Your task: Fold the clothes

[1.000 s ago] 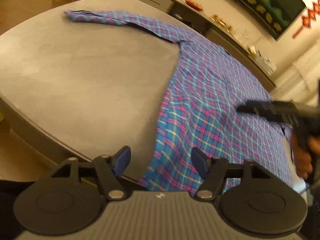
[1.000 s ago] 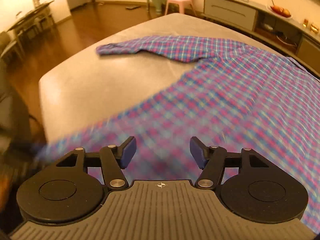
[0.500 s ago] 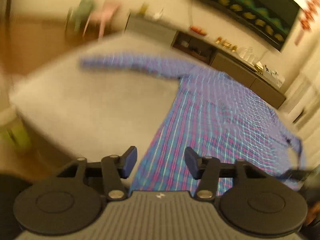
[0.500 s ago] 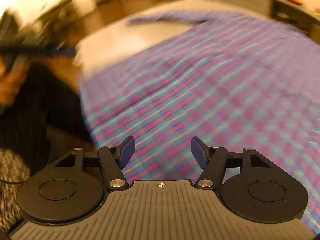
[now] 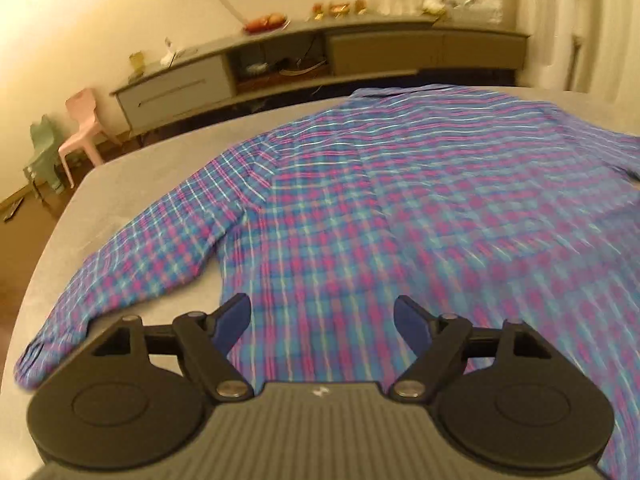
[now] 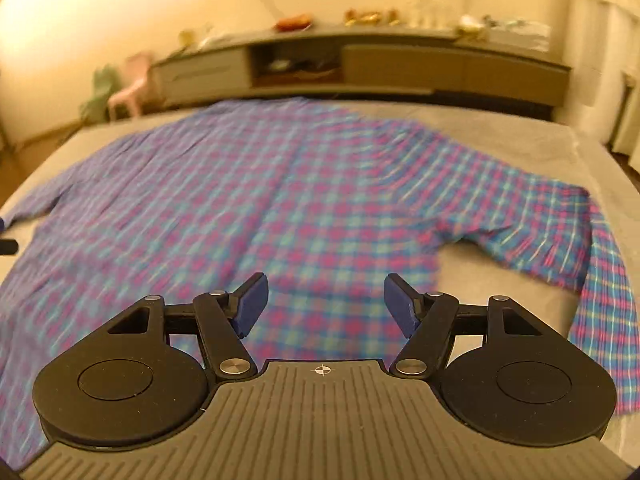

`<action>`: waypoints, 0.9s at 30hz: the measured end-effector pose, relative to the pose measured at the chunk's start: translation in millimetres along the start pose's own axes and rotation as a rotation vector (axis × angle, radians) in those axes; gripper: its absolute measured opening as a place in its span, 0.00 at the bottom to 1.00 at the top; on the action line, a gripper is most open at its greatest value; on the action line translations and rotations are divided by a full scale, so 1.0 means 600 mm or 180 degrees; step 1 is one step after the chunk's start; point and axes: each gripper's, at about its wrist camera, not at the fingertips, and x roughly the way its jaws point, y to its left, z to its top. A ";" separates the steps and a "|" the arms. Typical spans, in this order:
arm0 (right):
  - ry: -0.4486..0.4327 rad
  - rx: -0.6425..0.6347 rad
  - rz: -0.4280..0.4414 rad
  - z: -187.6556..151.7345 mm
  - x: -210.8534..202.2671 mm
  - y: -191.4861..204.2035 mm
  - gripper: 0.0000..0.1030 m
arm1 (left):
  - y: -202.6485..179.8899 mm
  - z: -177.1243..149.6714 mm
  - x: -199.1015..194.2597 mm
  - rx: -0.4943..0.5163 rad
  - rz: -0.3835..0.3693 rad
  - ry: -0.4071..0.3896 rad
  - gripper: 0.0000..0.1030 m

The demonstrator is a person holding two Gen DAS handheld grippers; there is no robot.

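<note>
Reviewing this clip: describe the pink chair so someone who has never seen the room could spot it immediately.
Start from the long low sideboard along the back wall, beyond the grey table with the plaid shirt. Follow it to its left end, down to the floor. The pink chair stands there, a small plastic child's seat; the chair beside it, further left, is pale green.

Warm, yellowish indoor light washes over both my views, dim enough that the wall and sideboard (image 5: 320, 52) look orange, with no hard shadows or glare anywhere. The fisheye lens bends the room at the edges and darkens the corners, and motion blur smears the plaid shirt (image 5: 400, 208) on its right side in my left view. In my right view nearly the whole shirt (image 6: 280, 200) and background are soft, while my right gripper (image 6: 322, 306) stays sharp.
</note>
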 end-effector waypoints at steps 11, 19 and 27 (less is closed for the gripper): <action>0.0325 -0.0427 -0.0107 0.068 0.163 -0.022 0.62 | 0.088 0.111 0.186 -0.0406 -0.0025 0.0270 0.86; 0.0252 -0.0492 -0.0064 0.101 0.227 -0.042 0.61 | 0.117 0.140 0.220 -0.0476 0.0199 0.0130 0.89; 0.0177 -0.0423 -0.0378 0.069 0.148 -0.055 0.54 | 0.141 0.057 0.096 -0.0731 0.0494 0.0076 0.69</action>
